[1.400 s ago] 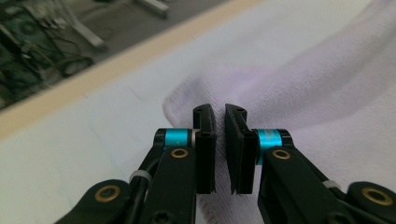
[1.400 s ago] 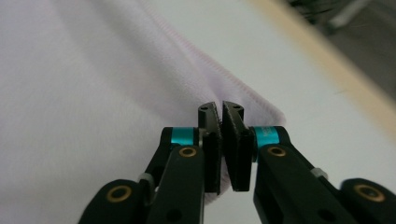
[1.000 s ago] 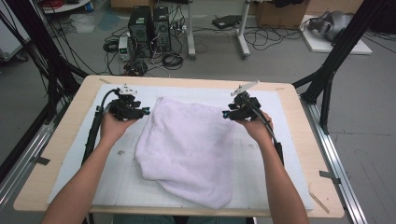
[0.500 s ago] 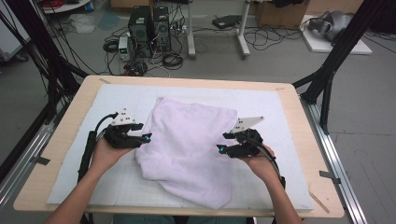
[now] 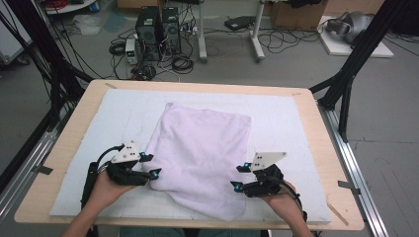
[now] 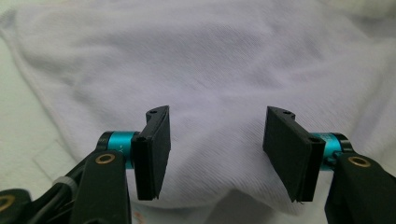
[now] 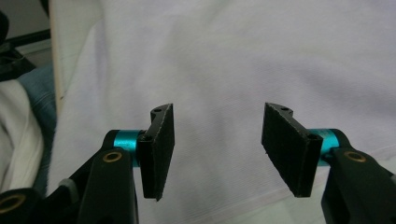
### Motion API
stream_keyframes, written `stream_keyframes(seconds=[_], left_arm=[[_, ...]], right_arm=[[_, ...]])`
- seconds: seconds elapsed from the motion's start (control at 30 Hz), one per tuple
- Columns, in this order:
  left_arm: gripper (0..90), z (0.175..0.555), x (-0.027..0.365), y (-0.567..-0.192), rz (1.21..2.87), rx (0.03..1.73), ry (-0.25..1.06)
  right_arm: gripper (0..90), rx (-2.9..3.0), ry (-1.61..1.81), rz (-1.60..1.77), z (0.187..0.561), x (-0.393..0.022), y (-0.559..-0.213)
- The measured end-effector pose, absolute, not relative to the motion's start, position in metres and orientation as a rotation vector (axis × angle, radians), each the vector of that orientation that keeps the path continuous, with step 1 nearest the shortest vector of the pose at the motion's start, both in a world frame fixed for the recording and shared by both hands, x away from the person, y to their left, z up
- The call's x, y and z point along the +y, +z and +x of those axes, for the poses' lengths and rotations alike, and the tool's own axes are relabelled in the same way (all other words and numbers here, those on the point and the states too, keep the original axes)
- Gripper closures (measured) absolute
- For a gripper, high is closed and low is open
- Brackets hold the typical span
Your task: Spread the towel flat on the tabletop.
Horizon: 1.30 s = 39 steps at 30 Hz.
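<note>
Both hands have drawn back from the towel's (image 5: 200,158) far corners to its near side, jaws just opening, nothing between them. Left tool (image 5: 149,165) and right tool (image 5: 238,177) stand open over the soft, limp, light cloth lying mid-desk (image 5: 306,118); it likely pinches best at near corners.

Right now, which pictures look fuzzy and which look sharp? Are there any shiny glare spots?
High view: evenly lit and a bit soft; the towel casts hardly any shadow, no glare. Left gripper view: the black pads are sharp, the towel's weave blurs toward the top. Right gripper view: pads crisp, the cloth behind is smooth and soft, with no shiny spots.
</note>
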State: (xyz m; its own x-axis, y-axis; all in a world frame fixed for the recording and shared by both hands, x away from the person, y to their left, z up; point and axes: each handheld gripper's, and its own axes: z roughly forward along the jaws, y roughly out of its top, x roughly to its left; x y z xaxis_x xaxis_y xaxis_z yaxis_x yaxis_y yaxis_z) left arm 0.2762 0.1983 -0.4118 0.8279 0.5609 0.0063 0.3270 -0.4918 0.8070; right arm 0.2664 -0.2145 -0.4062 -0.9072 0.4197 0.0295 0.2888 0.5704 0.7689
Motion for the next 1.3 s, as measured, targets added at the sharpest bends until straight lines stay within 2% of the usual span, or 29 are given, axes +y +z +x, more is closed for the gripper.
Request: stream_keyframes(seconds=[0.13, 0.27, 0.4, 0.5, 0.57, 0.6, 0.77, 0.93, 1.1, 1.3], left_arm=[[42.2, 0.271, 0.197, -0.422, 2.154, 0.626, 0.303], [51.8, 0.272, 0.195, -0.431, 2.200, 0.601, 0.272], [65.8, 0.271, 0.193, -0.434, 2.221, 0.588, 0.282], [76.6, 0.273, 0.194, -0.433, 2.215, 0.597, 0.277], [79.5, 0.273, 0.194, -0.431, 2.215, 0.597, 0.282], [80.1, 0.272, 0.194, -0.430, 2.206, 0.603, 0.286], [80.8, 0.276, 0.195, -0.415, 2.155, 0.612, 0.274], [81.3, 0.291, 0.195, -0.392, 2.096, 0.630, 0.326], [81.3, 0.317, 0.192, -0.391, 2.061, 0.686, 0.364], [81.4, 0.365, 0.177, -0.401, 2.068, 0.800, 0.358]], right_arm=[[42.5, 2.683, 1.221, 0.548, 0.255, -0.203, -0.412], [46.1, 2.722, 1.175, 0.532, 0.252, -0.194, -0.424], [57.5, 2.789, 1.120, 0.514, 0.252, -0.189, -0.440], [73.9, 2.764, 1.157, 0.524, 0.252, -0.191, -0.442], [83.8, 2.788, 1.166, 0.510, 0.254, -0.191, -0.442], [85.8, 2.791, 1.155, 0.489, 0.254, -0.189, -0.441], [87.6, 2.768, 1.141, 0.453, 0.256, -0.188, -0.427], [87.8, 2.664, 1.149, 0.480, 0.270, -0.197, -0.398], [87.8, 2.589, 1.105, 0.560, 0.302, -0.206, -0.384], [87.8, 2.603, 1.067, 0.687, 0.351, -0.206, -0.394]])
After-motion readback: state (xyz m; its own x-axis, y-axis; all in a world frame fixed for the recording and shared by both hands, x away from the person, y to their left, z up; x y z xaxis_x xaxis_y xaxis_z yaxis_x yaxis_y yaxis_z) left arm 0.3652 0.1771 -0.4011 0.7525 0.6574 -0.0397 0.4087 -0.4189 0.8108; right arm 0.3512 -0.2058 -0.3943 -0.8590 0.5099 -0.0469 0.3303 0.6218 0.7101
